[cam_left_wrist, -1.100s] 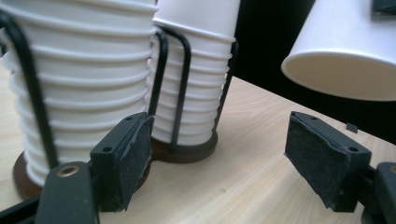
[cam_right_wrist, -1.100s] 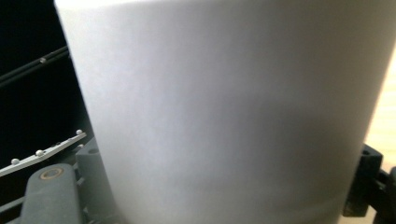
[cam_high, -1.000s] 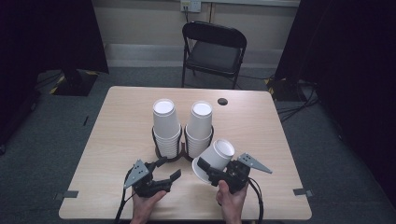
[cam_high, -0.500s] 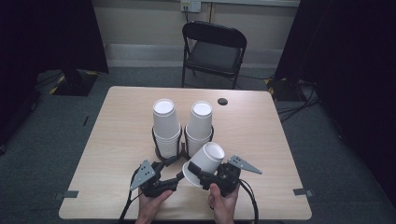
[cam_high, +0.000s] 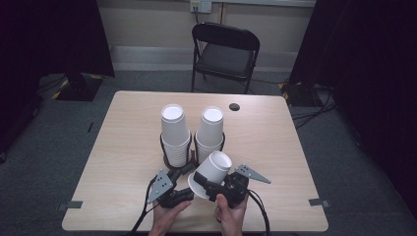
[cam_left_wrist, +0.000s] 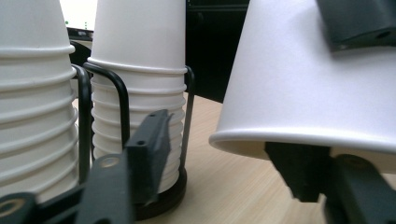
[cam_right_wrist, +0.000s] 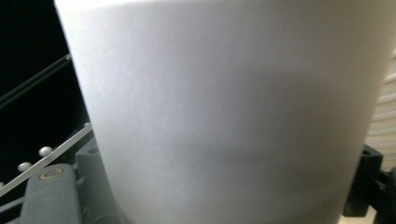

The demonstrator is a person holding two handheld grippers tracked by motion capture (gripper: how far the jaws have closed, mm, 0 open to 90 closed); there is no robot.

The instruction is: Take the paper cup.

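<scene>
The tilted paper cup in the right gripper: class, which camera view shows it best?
The high view: the whole paper cup shows, tilted, clamped by the right gripper. The left gripper view gives its rim and side close up; the right gripper view, just blank wall.

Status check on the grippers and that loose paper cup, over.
Right gripper shut on paper cup, cup tilted above table. Left gripper open beside cup rim, jaws just been closing, nothing between them. Two cup stacks in black holder close behind.
</scene>
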